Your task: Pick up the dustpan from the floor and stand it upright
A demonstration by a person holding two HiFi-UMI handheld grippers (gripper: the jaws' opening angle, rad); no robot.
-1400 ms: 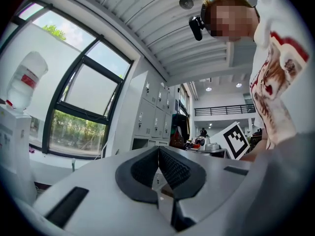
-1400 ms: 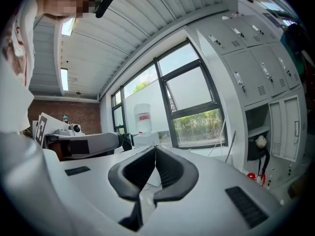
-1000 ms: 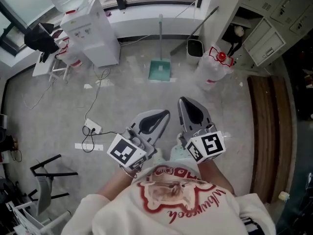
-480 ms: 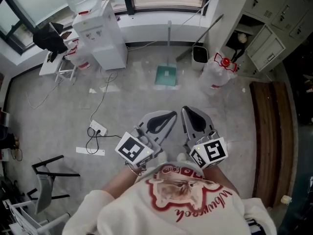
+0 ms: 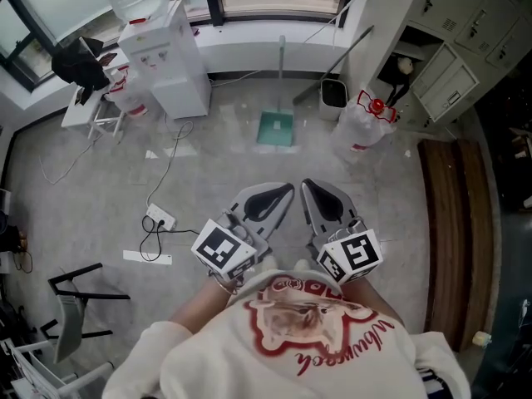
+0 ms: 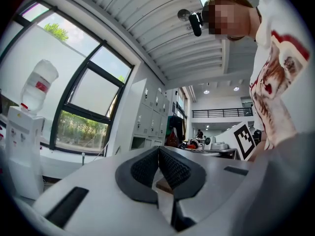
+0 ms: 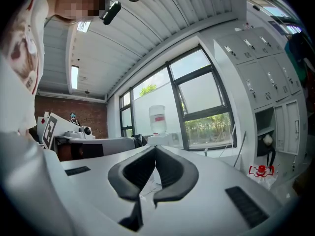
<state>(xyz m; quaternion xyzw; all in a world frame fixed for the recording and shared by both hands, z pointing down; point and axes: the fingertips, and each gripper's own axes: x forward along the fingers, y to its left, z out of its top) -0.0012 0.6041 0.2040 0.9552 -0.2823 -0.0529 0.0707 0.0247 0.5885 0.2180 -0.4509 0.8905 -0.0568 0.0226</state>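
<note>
The green dustpan (image 5: 275,129) rests on the grey floor near the window wall, its long pale handle (image 5: 281,65) running up toward the sill. Both grippers are held level in front of the person's chest, well short of the dustpan. The left gripper (image 5: 283,193) points forward and right, and its dark pads meet with nothing between them (image 6: 158,149). The right gripper (image 5: 307,186) sits beside it, tips almost touching the left one, also shut and empty (image 7: 155,148). The dustpan is not clearly visible in either gripper view.
A white water dispenser (image 5: 163,56) stands left of the dustpan. A power strip with a black cable (image 5: 160,219) lies on the floor at the left. A black bin (image 5: 333,92), a leaning stick (image 5: 334,55) and a clear bag (image 5: 359,127) sit to the right, before grey lockers (image 5: 453,52).
Both grippers drifted a little forward, the right one more, then held still. Their jaws stayed shut. The dustpan has not moved on the floor.
</note>
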